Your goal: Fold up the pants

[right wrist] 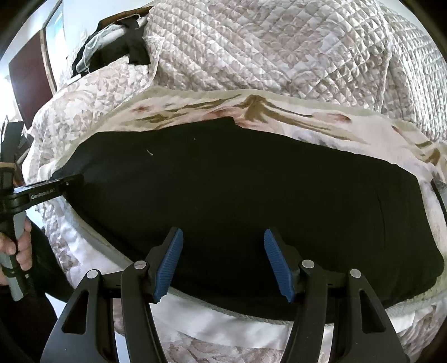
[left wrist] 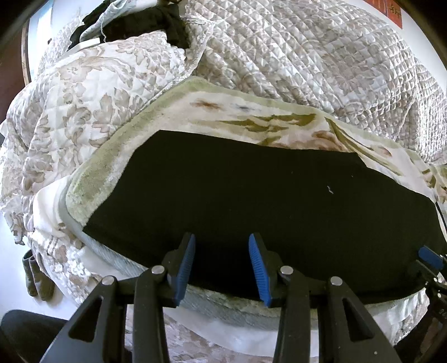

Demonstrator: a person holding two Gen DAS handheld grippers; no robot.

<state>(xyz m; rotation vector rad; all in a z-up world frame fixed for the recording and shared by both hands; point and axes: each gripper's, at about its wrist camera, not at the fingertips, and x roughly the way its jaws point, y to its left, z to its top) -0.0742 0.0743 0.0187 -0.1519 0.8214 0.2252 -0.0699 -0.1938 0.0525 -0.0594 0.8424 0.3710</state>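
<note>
Black pants [left wrist: 265,195] [right wrist: 237,190] lie flat as a wide dark slab on a floral towel [left wrist: 117,156] [right wrist: 307,125] at the bed's near edge. My left gripper [left wrist: 222,240] is open over the near hem toward the slab's left side, its blue pads apart with no cloth pinched. My right gripper [right wrist: 223,234] is open wider over the same hem further right. The right gripper's blue pad [left wrist: 430,257] shows at the far right of the left wrist view. In the right wrist view, the left gripper's arm [right wrist: 47,190] reaches the pants' left end, with a hand [right wrist: 22,245] on its handle.
A quilted floral bedspread [left wrist: 307,55] [right wrist: 265,42] is heaped behind and to the left of the towel. Dark clothes [left wrist: 139,25] [right wrist: 134,47] lie at the back left. A dark green item [left wrist: 36,279] hangs at the bed's left side. The mattress edge [left wrist: 223,310] drops off just below the pants.
</note>
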